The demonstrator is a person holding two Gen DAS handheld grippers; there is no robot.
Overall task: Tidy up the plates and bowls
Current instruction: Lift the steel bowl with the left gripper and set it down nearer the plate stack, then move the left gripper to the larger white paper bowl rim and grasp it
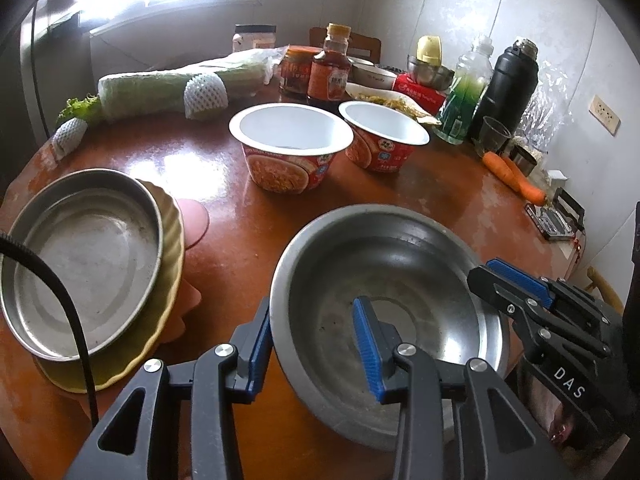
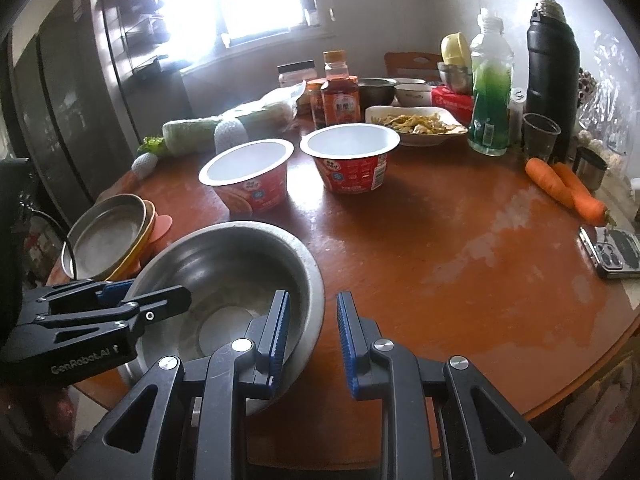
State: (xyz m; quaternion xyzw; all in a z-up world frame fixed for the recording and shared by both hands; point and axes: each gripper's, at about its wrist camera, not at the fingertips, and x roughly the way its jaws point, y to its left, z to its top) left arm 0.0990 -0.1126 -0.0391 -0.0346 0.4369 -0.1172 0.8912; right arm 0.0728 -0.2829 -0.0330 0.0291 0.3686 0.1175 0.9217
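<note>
left gripper [image 1: 316, 344]: fingers straddle near rim of wide grey steel bowl [image 1: 404, 280], gap visible | right gripper [image 1: 516, 280]: at bowl's right rim | round steel pan [image 1: 80, 256]: on yellow fluted plate [image 1: 168, 280], left | worktop [image 1: 240, 232]: glossy red-brown

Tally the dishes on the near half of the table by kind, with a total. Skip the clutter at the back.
Steel bowl: 1
Steel pan: 1
Yellow fluted plate under the pan: 1
Red noodle cups: 2
Total: 5
</note>
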